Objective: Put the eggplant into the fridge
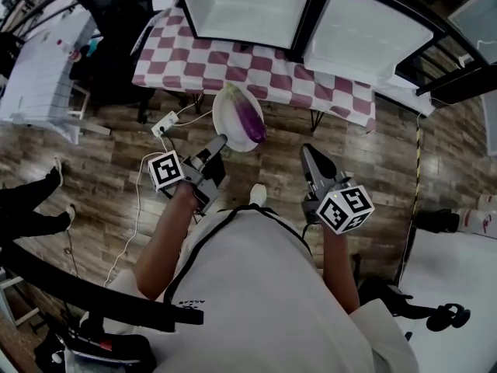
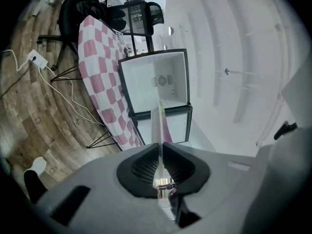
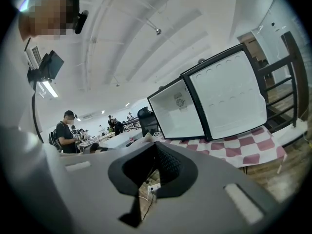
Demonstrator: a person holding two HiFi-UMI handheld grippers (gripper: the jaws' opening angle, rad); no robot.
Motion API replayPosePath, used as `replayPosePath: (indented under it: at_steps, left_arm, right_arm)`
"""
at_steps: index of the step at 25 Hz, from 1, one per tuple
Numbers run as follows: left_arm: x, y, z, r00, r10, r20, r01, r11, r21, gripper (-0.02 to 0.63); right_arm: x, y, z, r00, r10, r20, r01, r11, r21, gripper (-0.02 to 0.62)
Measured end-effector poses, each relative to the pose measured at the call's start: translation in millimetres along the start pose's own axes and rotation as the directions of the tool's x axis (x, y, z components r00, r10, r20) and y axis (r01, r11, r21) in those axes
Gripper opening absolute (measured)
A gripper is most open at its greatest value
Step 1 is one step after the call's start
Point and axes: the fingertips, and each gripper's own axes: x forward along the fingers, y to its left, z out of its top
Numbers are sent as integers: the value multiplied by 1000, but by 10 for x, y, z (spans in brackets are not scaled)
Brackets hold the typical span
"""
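Two grippers are held out over the wooden floor point(image 1: 116, 150), both on the near side of the table. The left gripper point(image 1: 220, 141) point(image 2: 160, 144) has its jaws pinching the near rim of a white round plate point(image 1: 225, 109) point(image 2: 159, 123); in its own view the plate shows edge-on as a thin white strip. One long purple eggplant point(image 1: 250, 120) lies on the right half of this plate. The right gripper point(image 1: 307, 151) point(image 3: 155, 144) is to the right of the plate and apart from it, with its jaws pressed together at the tips and nothing between them. Further away, a small white fridge point(image 1: 241, 6) point(image 2: 153, 82) point(image 3: 178, 112) stands on a pink-and-white checked cloth point(image 1: 256, 64), and its door point(image 1: 373, 31) point(image 3: 229, 96) is swung open to the right.
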Motion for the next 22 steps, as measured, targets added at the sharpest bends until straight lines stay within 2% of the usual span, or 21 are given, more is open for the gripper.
replayPosePath:
  at_steps: [11, 22]
  left_arm:
    - [506, -37, 46, 998, -55, 34, 56, 998, -28, 29]
    - [609, -15, 160, 995, -62, 73, 65, 997, -46, 28]
  right_arm:
    - [117, -432, 198, 999, 35, -18, -35, 999, -11, 8]
    - [262, -561, 276, 997, 68, -38, -69, 998, -14, 8]
